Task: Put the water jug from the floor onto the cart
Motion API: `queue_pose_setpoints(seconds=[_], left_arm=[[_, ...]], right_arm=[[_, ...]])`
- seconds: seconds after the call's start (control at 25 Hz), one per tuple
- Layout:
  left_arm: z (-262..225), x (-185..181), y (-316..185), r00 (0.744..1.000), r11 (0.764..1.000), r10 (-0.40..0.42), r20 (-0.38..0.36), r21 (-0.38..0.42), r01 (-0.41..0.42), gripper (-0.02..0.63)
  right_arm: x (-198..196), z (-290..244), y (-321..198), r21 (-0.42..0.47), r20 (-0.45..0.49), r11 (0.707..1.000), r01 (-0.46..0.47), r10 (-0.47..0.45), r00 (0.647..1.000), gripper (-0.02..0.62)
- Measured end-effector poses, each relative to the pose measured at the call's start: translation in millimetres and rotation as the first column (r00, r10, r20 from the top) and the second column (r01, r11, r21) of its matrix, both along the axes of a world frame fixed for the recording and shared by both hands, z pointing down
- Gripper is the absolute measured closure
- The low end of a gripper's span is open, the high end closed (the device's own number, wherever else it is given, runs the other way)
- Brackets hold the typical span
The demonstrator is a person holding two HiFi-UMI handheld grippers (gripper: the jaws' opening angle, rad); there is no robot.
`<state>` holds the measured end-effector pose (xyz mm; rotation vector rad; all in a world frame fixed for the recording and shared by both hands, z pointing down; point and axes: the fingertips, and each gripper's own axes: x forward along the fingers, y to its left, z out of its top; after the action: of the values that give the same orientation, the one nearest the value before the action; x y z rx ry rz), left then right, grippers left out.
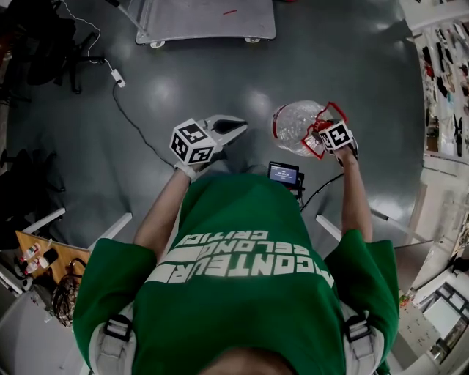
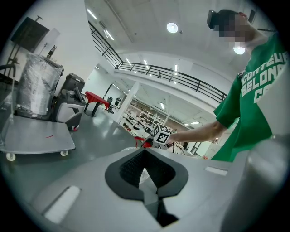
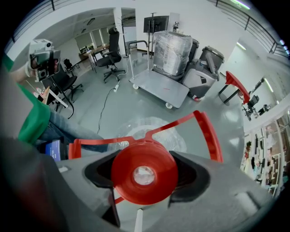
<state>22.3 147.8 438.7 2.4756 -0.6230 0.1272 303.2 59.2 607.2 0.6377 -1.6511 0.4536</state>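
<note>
The water jug (image 1: 295,124) is a clear plastic bottle with a red cap (image 3: 144,174) and a red carry handle (image 3: 209,132). It hangs off the floor in front of the person, to the right. My right gripper (image 1: 321,134) is shut on its red neck and cap, with the clear body (image 3: 152,128) pointing away from the camera. My left gripper (image 1: 233,127) is held to the left of the jug, apart from it. Its jaws (image 2: 145,166) are shut with nothing between them. The grey flat cart (image 1: 207,20) stands further ahead on the floor.
A big wrapped load (image 3: 172,45) sits at the cart's far end, leaving bare deck (image 3: 165,88) in front. A white cable and plug (image 1: 116,77) trail over the grey floor at left. Office chairs (image 3: 111,56) and grey machines (image 3: 206,68) stand beyond the cart.
</note>
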Motion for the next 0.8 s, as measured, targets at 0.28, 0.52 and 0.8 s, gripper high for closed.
queue_pose_setpoints(seconds=[0.28, 0.52, 0.8], left_arm=[[2, -19, -20, 0.999, 0.999, -0.036, 0.01, -0.018, 0.037, 0.592], [10, -28, -46, 0.997, 0.996, -0.078, 0.027, -0.043, 0.079, 0.592], [14, -27, -85, 0.991, 0.989, -0.124, 0.057, -0.069, 0.127, 0.592]], right_arm=[[-27, -1, -46, 0.034, 0.003, 0.998, 0.048, -0.048, 0.999, 0.29], [-49, 13, -86, 0.024, 0.03, 0.996, 0.083, -0.083, 0.996, 0.29], [-64, 32, -128, -0.007, 0.045, 0.991, 0.135, -0.135, 0.99, 0.29]])
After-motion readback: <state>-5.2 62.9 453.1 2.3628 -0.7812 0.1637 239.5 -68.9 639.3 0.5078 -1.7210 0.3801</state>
